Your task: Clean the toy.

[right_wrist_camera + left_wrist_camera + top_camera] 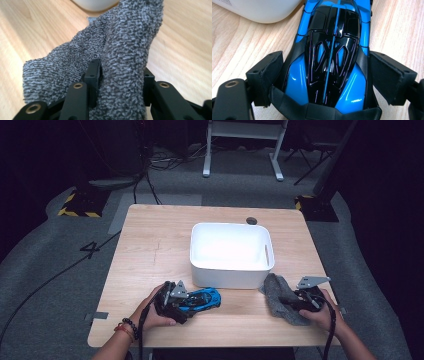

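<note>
Where the bench's near edge runs below the white bin (231,254), the left gripper (186,301) sits over a blue and black toy car (204,298), which lies on the wood just in front of the bin's near wall, towards its left corner. In the left gripper view the car (332,57) lies lengthwise between the two fingers (265,72), its tail nearest the camera and its nose pointing to the bin (259,10). The fingers stand spread, one on each flank of the car; the left one lies against the car's side, while whether the right one touches cannot be told.

Near the bench's near right corner, the right gripper (292,301) lies on a grey towel (280,295), which is bunched just beside the bin's near right corner. In the right gripper view the fingers (93,75) pinch a raised fold of the towel (125,57), with terry cloth packed between them and spilling down to the wood at the left.
</note>
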### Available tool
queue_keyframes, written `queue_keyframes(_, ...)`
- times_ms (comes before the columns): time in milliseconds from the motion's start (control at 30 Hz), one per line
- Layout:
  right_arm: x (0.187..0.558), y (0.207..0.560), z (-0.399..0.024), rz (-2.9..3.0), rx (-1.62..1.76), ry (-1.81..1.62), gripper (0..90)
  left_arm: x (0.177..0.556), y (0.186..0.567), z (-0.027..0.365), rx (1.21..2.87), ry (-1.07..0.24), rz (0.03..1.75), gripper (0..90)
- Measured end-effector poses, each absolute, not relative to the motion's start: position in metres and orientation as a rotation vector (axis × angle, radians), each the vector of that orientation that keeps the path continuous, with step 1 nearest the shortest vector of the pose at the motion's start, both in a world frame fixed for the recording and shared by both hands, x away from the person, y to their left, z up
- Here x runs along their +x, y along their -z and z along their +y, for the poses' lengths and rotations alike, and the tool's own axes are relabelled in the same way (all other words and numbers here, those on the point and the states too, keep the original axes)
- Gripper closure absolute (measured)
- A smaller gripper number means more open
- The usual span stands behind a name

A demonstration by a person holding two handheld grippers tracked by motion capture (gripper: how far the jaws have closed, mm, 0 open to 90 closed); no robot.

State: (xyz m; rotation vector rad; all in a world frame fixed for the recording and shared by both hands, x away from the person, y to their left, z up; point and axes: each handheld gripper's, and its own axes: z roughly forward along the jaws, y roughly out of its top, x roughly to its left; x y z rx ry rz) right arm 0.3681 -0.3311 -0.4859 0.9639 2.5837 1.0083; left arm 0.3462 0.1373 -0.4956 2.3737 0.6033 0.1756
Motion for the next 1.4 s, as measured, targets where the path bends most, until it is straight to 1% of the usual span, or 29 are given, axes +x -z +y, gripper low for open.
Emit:
queue_keyframes(133,0.361,0.487,-0.346,2.58,0.973,-1.027,62.1,0.346,0.497,0.137,2.389,-0.181,0.599,16.2)
queue_keyframes(333,0.356,0.489,-0.361,2.554,0.986,-1.051,57.8,0.347,0.499,0.138,2.379,-0.187,0.585,15.9)
queue_keyframes(400,0.357,0.491,-0.361,2.549,0.987,-1.053,52.0,0.348,0.499,0.138,2.37,-0.189,0.578,16.0)
queue_keyframes(433,0.358,0.491,-0.362,2.543,0.999,-1.053,51.1,0.348,0.499,0.138,2.37,-0.185,0.561,16.7)
queue_keyframes(467,0.358,0.492,-0.362,2.543,0.997,-1.06,50.6,0.349,0.499,0.138,2.372,-0.179,0.549,19.3)
queue_keyframes(667,0.36,0.495,-0.364,2.534,0.979,-1.098,47.2,0.35,0.498,0.14,2.382,-0.149,0.491,22.9)
queue_keyframes(733,0.359,0.495,-0.365,2.53,0.974,-1.105,46.8,0.35,0.498,0.141,2.374,-0.132,0.494,23.9)
queue_keyframes(933,0.36,0.496,-0.365,2.527,0.972,-1.11,45.2,0.346,0.492,0.14,2.358,-0.164,0.479,24.3)
queue_keyframes(1200,0.36,0.496,-0.364,2.521,0.98,-1.11,43.2,0.341,0.487,0.144,2.321,-0.158,0.49,24.3)
queue_keyframes(1400,0.362,0.496,-0.364,2.526,0.973,-1.11,42.6,0.339,0.479,0.152,2.259,-0.175,0.506,24.4)
